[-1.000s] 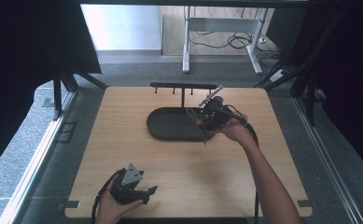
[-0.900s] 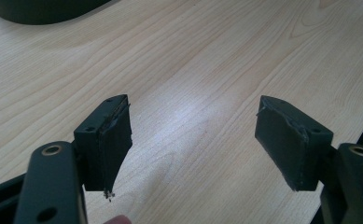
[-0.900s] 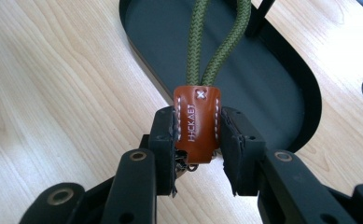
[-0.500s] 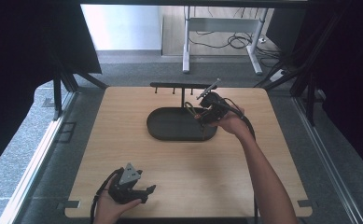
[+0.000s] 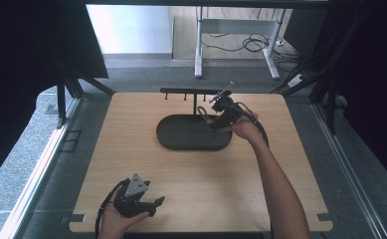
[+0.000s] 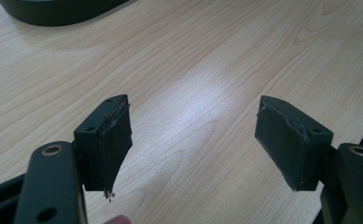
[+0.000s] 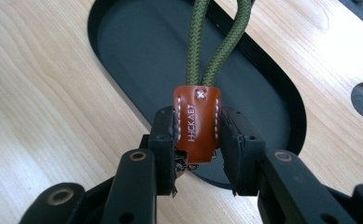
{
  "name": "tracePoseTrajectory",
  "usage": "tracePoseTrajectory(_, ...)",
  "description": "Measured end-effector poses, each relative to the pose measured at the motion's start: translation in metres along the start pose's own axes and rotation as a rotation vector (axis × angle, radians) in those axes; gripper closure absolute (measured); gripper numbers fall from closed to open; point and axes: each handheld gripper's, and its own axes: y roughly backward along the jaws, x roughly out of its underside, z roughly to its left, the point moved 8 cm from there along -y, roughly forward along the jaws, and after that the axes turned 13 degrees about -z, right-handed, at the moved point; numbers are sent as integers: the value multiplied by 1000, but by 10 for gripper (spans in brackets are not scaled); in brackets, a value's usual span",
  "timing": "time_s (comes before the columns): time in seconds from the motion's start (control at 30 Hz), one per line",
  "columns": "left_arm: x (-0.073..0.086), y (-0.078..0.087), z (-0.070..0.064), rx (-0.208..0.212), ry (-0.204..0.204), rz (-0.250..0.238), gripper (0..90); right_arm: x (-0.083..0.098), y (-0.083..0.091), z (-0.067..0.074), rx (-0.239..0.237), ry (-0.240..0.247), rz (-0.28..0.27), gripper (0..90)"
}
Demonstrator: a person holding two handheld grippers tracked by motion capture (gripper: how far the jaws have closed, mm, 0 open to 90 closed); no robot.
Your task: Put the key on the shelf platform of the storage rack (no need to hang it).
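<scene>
Leather is what your right gripper (image 7: 198,154) is clamping: the brown tab (image 7: 196,122), pinched flat between both jaws. It's hanging over the far right end of the black oval tray (image 7: 123,60), near the hook rack (image 5: 191,92). Green braided cord loop (image 7: 216,42) is running up out of the tab. I'm judging it light and floppy: the cord is going to swing and sag, and only the stitched tab is stiff enough to grip, so you're holding it at the right spot. Left gripper (image 6: 193,135) is idling with jaws wide apart, empty, low over the wooden table (image 6: 207,60) at the near edge.
</scene>
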Motion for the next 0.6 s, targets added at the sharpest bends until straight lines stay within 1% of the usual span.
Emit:
tracePoseTrajectory(0.1,0,-1,0,2,2,1,276,-1,-2,-3,1,-7,-4,672)
tracePoseTrajectory(0.17,1,-1,-1,3,3,2,276,-2,-5,-6,8,-6,-2,672)
tracePoseTrajectory(0.23,1,-1,-1,4,2,3,276,-2,-7,-8,17,-18,1,672)
tracePoseTrajectory(0.43,2,0,2,-1,5,4,275,-5,-15,-14,23,-25,4,672)
tracePoseTrajectory(0.6,2,0,3,-3,7,3,275,-2,-22,-18,39,-34,-2,672)
